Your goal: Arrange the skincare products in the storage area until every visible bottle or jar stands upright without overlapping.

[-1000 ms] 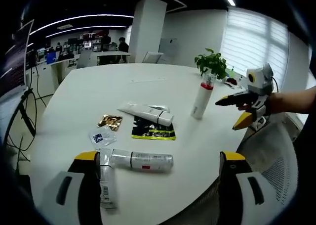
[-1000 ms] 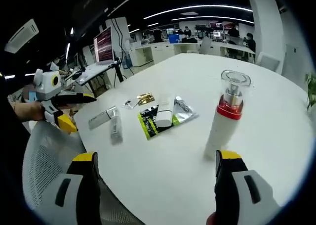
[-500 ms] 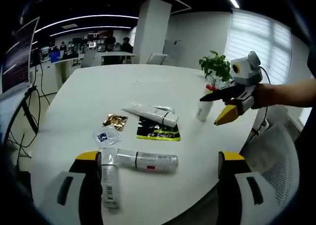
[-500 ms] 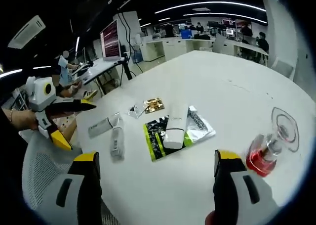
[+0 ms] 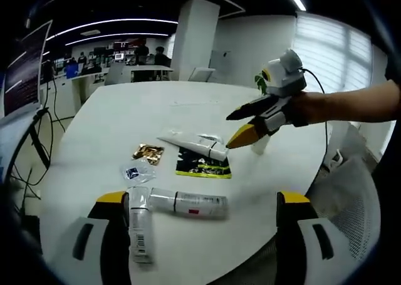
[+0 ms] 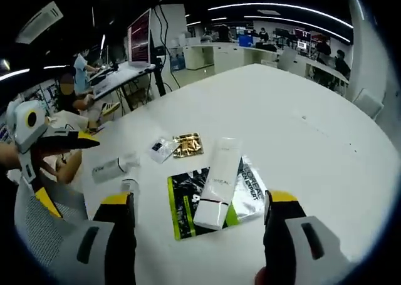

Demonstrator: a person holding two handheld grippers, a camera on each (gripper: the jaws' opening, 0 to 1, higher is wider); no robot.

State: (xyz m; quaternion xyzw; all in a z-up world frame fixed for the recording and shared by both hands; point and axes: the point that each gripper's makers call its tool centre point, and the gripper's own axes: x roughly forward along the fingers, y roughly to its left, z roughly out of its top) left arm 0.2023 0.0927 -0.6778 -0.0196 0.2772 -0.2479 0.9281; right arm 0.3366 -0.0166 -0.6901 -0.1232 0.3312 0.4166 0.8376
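Note:
On the white table (image 5: pixel 119 109), a silver bottle (image 5: pixel 188 203) lies on its side between my left gripper's (image 5: pixel 203 198) open jaws. A white tube (image 5: pixel 139 232) lies by the left jaw. Farther off, another white tube (image 5: pixel 195 146) rests on a black-and-green sachet (image 5: pixel 202 166). My right gripper (image 5: pixel 230 131) hovers open just right of it and hides most of an upright white bottle (image 5: pixel 260 144). In the right gripper view, that white tube (image 6: pixel 218 181) lies flat straight ahead of the right gripper (image 6: pixel 199 198), which is open. The left gripper (image 6: pixel 70 171) is at the left.
A gold sachet (image 5: pixel 148 152) and a clear sachet (image 5: pixel 135 172) lie left of the black-and-green sachet. A silver sachet (image 6: pixel 254 188) sits under the tube. A potted plant (image 5: pixel 260 79) stands behind the right gripper. A mesh chair (image 5: pixel 351 197) is at the table's near edge.
My right gripper has swung left from the upright bottle to above the tube on the sachet, and that bottle has left the right gripper view. The left gripper has hardly moved.

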